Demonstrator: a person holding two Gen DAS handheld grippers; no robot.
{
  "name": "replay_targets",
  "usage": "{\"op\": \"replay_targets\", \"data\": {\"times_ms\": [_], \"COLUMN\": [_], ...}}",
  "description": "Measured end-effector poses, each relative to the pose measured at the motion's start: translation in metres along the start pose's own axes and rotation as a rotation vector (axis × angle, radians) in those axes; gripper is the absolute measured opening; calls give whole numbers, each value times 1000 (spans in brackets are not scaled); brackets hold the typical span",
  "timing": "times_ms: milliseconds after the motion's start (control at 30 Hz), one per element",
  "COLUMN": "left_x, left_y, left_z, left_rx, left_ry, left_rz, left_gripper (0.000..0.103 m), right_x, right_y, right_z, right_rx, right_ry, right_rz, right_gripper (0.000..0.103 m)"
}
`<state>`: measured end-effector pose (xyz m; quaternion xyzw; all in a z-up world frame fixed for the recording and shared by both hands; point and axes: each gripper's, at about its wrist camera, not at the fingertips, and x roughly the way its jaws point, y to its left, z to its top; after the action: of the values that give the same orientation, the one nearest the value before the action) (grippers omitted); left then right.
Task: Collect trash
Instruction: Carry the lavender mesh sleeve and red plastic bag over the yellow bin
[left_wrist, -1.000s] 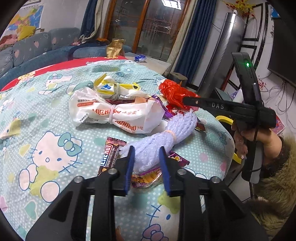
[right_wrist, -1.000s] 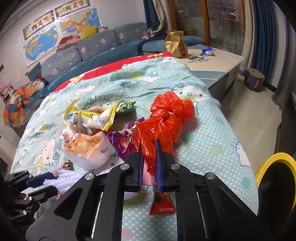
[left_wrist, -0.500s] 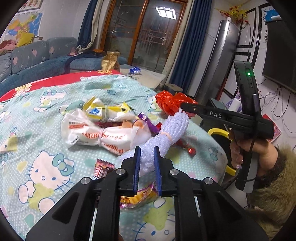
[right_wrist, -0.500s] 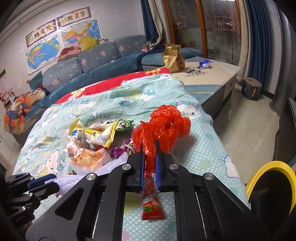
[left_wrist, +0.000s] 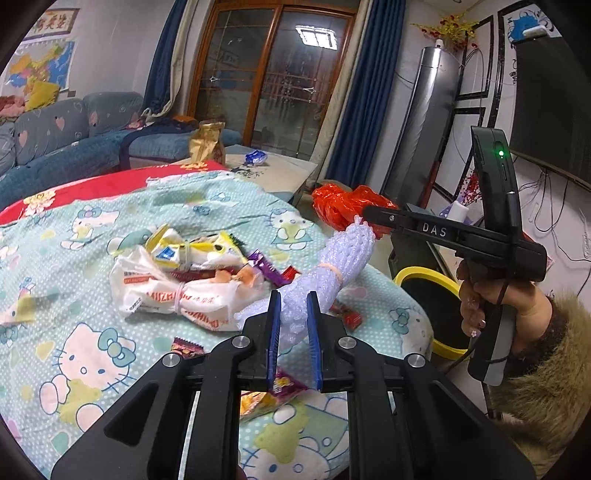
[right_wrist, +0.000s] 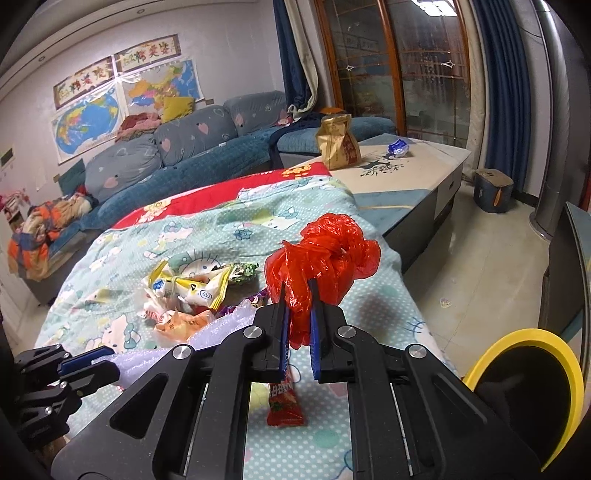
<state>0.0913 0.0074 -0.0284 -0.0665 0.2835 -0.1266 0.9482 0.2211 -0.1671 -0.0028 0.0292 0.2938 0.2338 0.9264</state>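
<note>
A table under a pale green cartoon-cat cloth (left_wrist: 92, 317) carries the litter, in a living room with a blue sofa (right_wrist: 192, 147), wall maps and dark blue curtains by a glazed wooden door. Just off the table's near corner stands a bin with a yellow rim (right_wrist: 524, 339), the likely target. The left tool (left_wrist: 293, 325) is clamped on a rolled lavender foam net (left_wrist: 332, 273), lifted clear of the cloth and angled up toward the right. The right tool (right_wrist: 299, 325) is clamped on a crumpled red plastic bag (right_wrist: 325, 254), also raised. Both loads are light and springy, so I would keep both grips firm, swing each over the bin mouth in turn, and let go only once the piece hangs fully inside the rim; the foam roll is long and could catch the edge. Left on the cloth are a tied white bag bundle (left_wrist: 177, 295), a yellow wrapper bundle (left_wrist: 192, 251), a purple wrapper (left_wrist: 266, 266) and a small red sachet (right_wrist: 284, 406).
</note>
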Motion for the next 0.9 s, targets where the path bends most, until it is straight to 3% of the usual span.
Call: {"op": "replay_targets", "data": {"times_ms": [400,900], "left_x": [-4,18], "left_y": [-33,-73], "left_z": [7,16], "left_rx": [61,112], "left_ry": [-25,-15], "left_rz": [-47,-93], "left_gripper": [14,14], "right_x": [-41,-80], "right_y": [-39,-93], "right_z": [4,-10], "right_rx": [58,143], "right_ry": [-79,-125], "right_rz": [-54,-129], "right_gripper": [6,6]}}
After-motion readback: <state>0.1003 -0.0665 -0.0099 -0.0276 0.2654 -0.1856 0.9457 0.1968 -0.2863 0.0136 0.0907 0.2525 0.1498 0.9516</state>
